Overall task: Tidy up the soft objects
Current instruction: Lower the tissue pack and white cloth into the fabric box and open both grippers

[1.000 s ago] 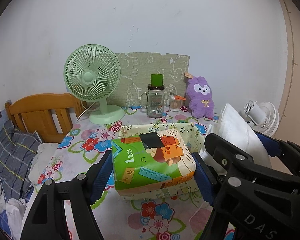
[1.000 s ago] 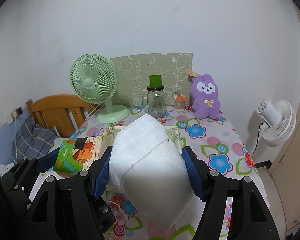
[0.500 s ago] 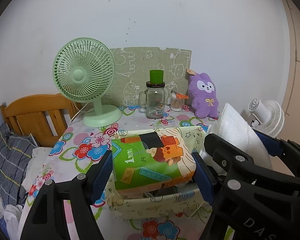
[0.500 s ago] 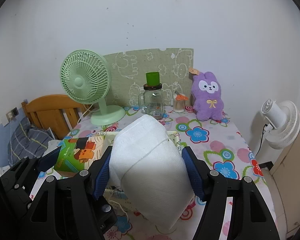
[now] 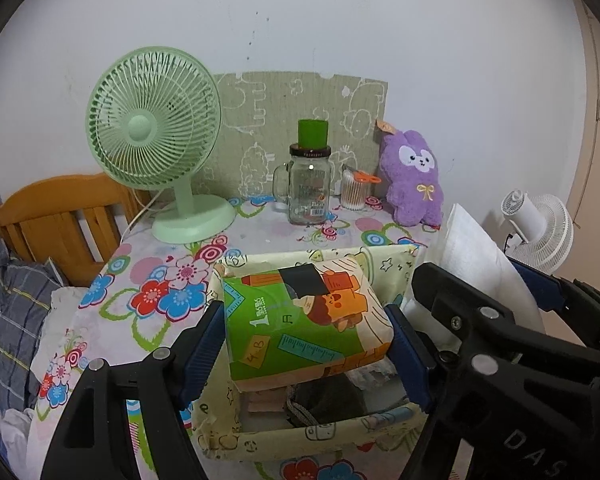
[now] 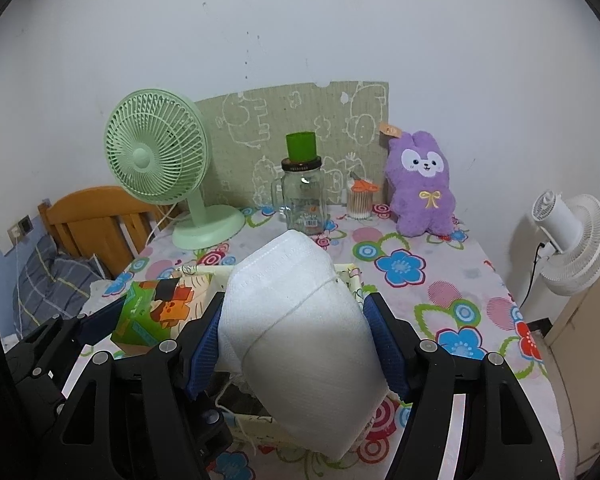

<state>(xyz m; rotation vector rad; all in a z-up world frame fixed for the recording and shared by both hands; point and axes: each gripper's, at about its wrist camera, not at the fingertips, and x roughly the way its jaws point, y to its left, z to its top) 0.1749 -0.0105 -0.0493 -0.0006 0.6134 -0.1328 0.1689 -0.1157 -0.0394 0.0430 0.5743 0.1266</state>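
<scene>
left gripper (image 5: 306, 344): jaws clamp one tissue pack (image 5: 304, 320), long axis left-right | right gripper (image 6: 294, 344): jaws clamp one white bundle (image 6: 300, 332), long axis near-far | both over fabric bin (image 5: 300, 440)

Readable on the tissue pack (image 5: 306, 322), centre of the left wrist view: a large white "1" on the green panel, and "4 B" on a small yellow tag lower left. Lower right, on the black body of the right gripper (image 5: 536, 456): white letters "DAS". Label on the glass jar (image 5: 309, 190) too small to read.
</scene>
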